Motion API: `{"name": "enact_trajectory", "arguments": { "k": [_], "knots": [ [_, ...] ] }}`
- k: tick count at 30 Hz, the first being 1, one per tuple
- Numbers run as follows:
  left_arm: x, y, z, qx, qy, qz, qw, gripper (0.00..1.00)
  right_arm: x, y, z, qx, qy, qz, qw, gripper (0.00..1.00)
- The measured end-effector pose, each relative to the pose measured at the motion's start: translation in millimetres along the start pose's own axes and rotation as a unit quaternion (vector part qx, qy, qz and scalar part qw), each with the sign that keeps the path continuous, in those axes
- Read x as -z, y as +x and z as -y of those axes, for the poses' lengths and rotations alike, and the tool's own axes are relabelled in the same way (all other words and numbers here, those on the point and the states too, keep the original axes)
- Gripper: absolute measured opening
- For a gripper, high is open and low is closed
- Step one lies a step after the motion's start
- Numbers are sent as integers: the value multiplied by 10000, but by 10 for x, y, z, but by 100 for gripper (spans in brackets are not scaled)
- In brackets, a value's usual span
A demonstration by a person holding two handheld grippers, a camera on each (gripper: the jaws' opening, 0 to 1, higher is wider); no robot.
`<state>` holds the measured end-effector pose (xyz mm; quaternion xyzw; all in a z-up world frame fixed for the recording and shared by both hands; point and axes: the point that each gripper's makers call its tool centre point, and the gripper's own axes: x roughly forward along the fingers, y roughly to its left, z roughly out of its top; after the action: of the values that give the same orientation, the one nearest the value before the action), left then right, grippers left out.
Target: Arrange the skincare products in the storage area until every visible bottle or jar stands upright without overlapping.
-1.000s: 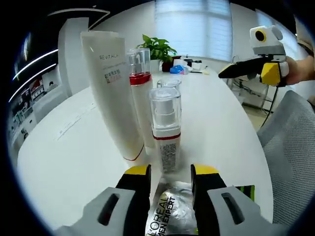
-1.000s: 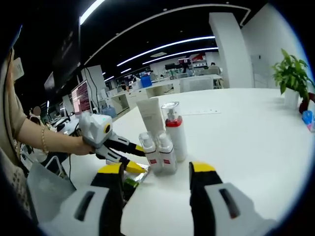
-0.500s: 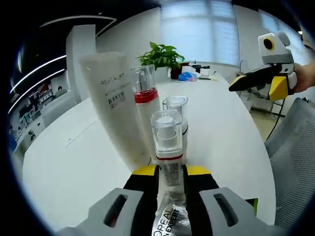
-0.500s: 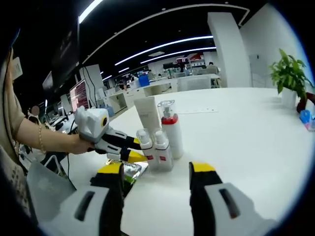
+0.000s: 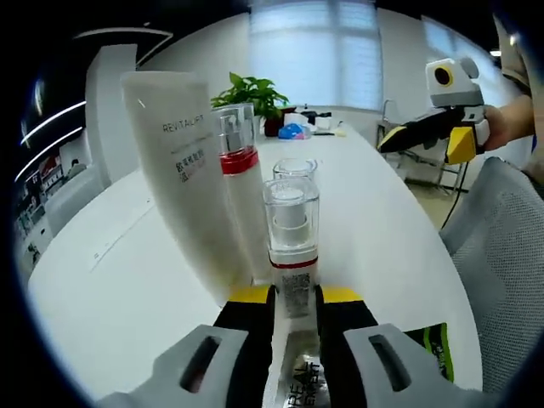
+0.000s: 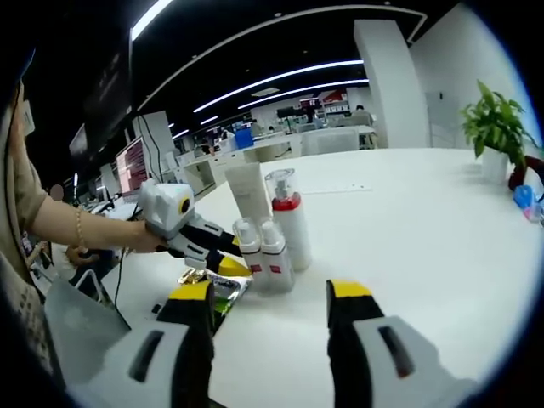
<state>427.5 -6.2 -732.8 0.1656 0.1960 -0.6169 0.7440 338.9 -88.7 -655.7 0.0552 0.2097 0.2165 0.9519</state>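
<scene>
four products stand upright in a tight cluster on the white table: a tall matte white tube, a slim red-collared pump bottle just right of it, and two short clear-capped bottles, one near and one behind it. the left gripper has its yellow-tipped jaws pressed onto the near bottle's base, so that one looks gripped, maybe for a final nudge. a crinkly silver sachet lies flat under that gripper, beside a green-edged packet. the right gripper hangs spread and empty, well apart from the cluster. the bottles look nearly done; whether the flat sachets count is unclear. caps are glossy, hard plastic cylinders.
</scene>
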Motion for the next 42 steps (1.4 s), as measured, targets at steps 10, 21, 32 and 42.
{"name": "enact_trajectory", "arguments": {
  "k": [10,21,32,42],
  "knots": [
    [18,51,-29,139,105,-79,9998,15,9,3,11,51,34,-19,10000,53],
    [24,-52,56,-26,-143,-176,9997,30,2,31,-46,-31,-33,-16,10000,55],
    [181,-455,337,-640,-1115,-173,9916,61,2,22,-163,-201,-228,8,9995,61],
    [334,-924,641,-1300,-2107,-159,9687,78,-5,-37,-294,-373,-384,33,9986,67]
  ]
}}
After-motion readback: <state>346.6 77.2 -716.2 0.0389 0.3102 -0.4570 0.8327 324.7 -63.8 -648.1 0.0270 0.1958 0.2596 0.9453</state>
